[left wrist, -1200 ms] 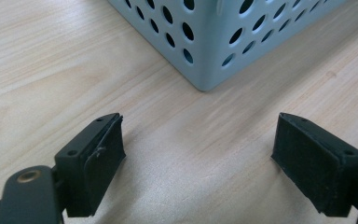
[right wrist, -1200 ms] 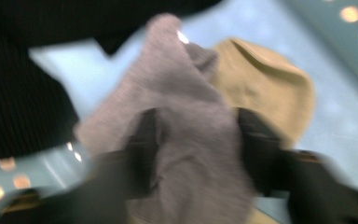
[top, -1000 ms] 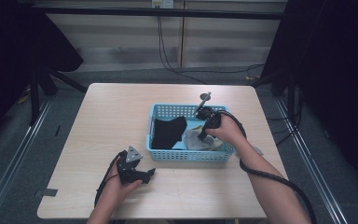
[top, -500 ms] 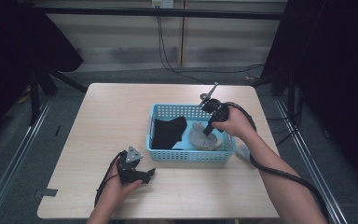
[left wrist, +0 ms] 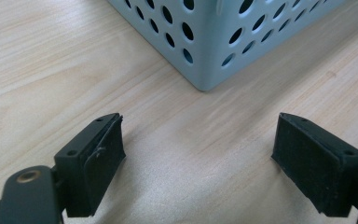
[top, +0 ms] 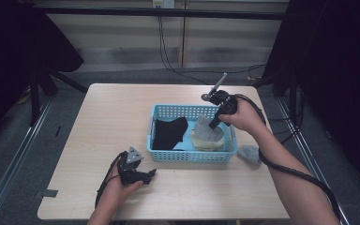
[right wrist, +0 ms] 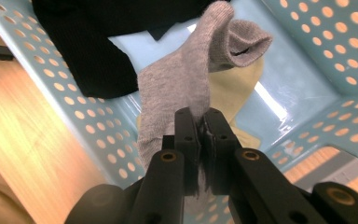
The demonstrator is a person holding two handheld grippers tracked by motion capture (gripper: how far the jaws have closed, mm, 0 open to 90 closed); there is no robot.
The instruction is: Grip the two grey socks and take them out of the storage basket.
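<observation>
- Pale wooden table: wide bare surface left of and behind the basket; a narrower strip at the near edge.
- Light blue perforated plastic basket, right of centre, holds a black cloth, a pale yellow cloth and a grey knitted sock.
- Second grey cloth piece lies on the table just beside the basket's right wall.
- Right gripper: jaws pinched tight on the grey sock, over the basket's right half; the right gripper view shows the open cuff.
- Left gripper: jaws spread wide, nothing between them, resting near the basket's front left corner.
</observation>
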